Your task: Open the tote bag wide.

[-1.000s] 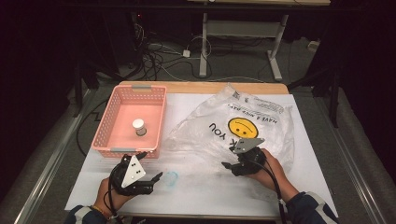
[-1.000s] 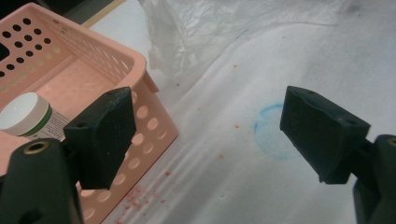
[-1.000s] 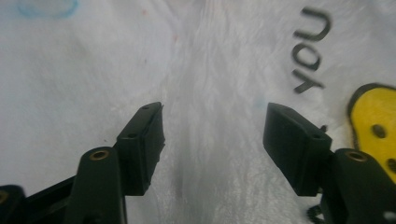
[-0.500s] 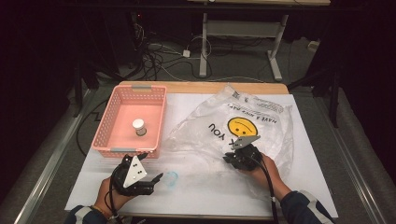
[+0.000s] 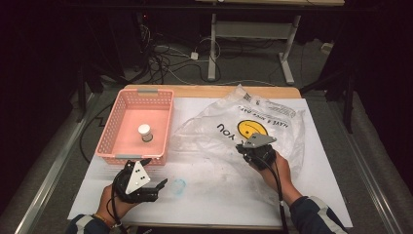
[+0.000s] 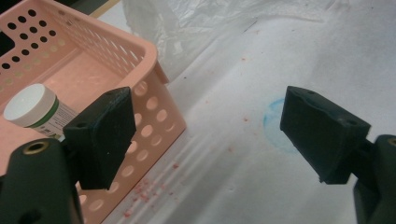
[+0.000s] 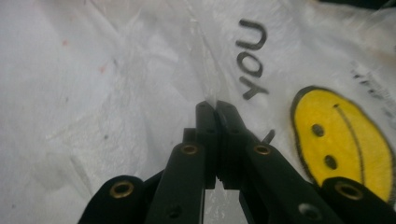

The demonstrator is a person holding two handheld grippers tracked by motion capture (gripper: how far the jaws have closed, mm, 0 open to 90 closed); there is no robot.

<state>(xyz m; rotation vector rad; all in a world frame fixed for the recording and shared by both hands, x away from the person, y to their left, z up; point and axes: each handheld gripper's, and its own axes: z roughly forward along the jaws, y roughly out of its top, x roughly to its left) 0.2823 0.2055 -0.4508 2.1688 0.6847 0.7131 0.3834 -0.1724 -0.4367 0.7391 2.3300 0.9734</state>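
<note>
A crumpled clear plastic bag [image 5: 277, 114] with a yellow smiley face [image 5: 252, 129] and "YOU" printed on it lies at the right of the white table. My right gripper [image 5: 242, 148] rests on its near-left part. Its jaws have just been closing and now stand shut on a raised fold of the bag's film [image 7: 212, 91], as the right gripper [image 7: 215, 106] view shows. My left gripper [image 5: 155, 171] is open near the front left, just in front of the pink basket [image 5: 131, 157], with nothing between its jaws [image 6: 210, 126].
The pink basket [image 6: 154, 60] holds a small white-capped bottle [image 5: 144, 132], also seen past my left jaw [image 6: 35, 105]. A faint blue ring mark [image 5: 178, 185] sits on the white table cover. Cables and a desk frame lie on the floor beyond the table.
My right gripper has edged slightly forward on the bag, with a fold of the film pinched at its tips. The left gripper, the basket and the bottle have not moved.
</note>
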